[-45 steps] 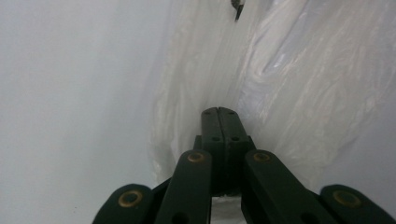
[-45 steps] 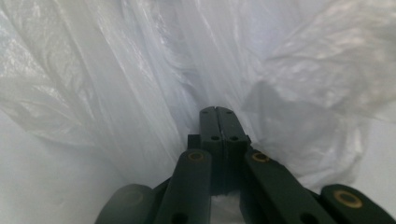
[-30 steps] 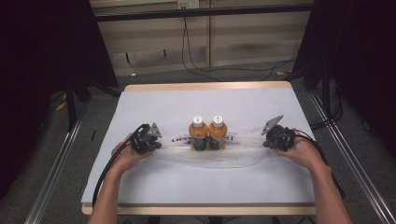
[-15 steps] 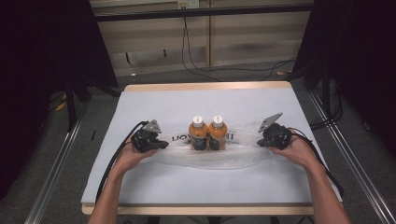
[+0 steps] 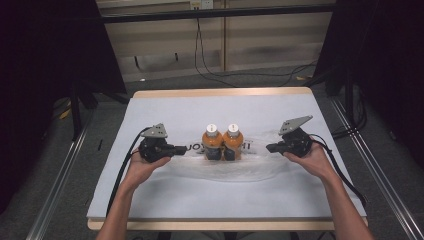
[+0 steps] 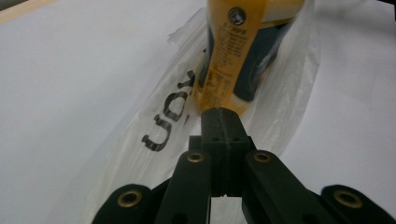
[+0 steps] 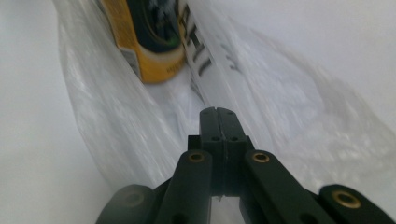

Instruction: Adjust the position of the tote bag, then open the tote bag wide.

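In your left gripper view, the bottle point(image 6: 243, 46) is cut off at the top edge, and its label is too small to read. In your right gripper view, the other bottle point(image 7: 144, 42) is blurry and cut off at the top. The bag point(image 5: 220, 167) hides both bottle bottoms.

The left claw point(image 6: 221, 122) rises from the bottom edge, its black jaws pressed together with clear bag point(image 6: 154, 140) film caught between them. Just past the tips stands an orange bottle point(image 6: 233, 51) with a printed label, inside the bag. Black letters run along the plastic on the left. White tabletop point(image 6: 70, 84) spreads on both sides.
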A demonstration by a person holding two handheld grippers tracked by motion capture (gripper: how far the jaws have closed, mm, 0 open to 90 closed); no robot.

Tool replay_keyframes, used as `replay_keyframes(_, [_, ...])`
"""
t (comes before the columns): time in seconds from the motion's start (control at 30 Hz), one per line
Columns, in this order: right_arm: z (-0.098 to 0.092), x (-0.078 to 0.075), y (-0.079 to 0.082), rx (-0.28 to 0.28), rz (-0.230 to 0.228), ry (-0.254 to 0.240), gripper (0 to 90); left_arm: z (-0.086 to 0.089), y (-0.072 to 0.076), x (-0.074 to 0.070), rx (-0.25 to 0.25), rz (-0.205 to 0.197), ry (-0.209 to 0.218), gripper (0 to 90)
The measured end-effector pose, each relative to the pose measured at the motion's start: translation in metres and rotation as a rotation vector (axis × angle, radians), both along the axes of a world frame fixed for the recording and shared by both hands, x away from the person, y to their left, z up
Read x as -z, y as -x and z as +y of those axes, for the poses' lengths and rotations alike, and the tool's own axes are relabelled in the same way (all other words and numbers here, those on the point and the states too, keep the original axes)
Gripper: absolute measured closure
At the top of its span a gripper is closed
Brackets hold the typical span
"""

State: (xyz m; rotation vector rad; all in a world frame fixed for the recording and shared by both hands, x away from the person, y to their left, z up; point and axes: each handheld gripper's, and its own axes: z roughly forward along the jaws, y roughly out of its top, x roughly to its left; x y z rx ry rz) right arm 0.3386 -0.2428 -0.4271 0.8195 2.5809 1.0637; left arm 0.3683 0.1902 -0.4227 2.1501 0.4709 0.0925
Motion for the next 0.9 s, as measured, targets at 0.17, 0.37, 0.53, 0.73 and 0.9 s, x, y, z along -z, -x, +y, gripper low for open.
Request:
replay_keyframes(0.17, [0.009,-0.003,0.002,-0.007,-0.013,-0.025,90.0,-0.007,0.010,-0.005,0.009,-0.024,0.011,90.0])
replay_keyframes(0.37, [0.014,-0.009,0.001,-0.002,-0.014,-0.126,90.0,-0.014,0.014,-0.006,0.017,-0.022,0.082,89.6])
replay_keyframes(0.53, [0.026,-0.007,0.001,-0.006,-0.018,-0.117,90.0,-0.027,0.017,-0.005,0.032,-0.022,0.092,89.4])
replay_keyframes(0.73, [0.032,-0.004,0.002,-0.015,-0.003,-0.148,90.0,-0.043,0.021,-0.004,0.048,-0.006,0.123,89.0])
replay_keyframes(0.9, [0.035,-0.006,0.005,-0.019,-0.005,-0.162,90.0,-0.060,0.025,-0.002,0.073,-0.008,0.125,89.1])
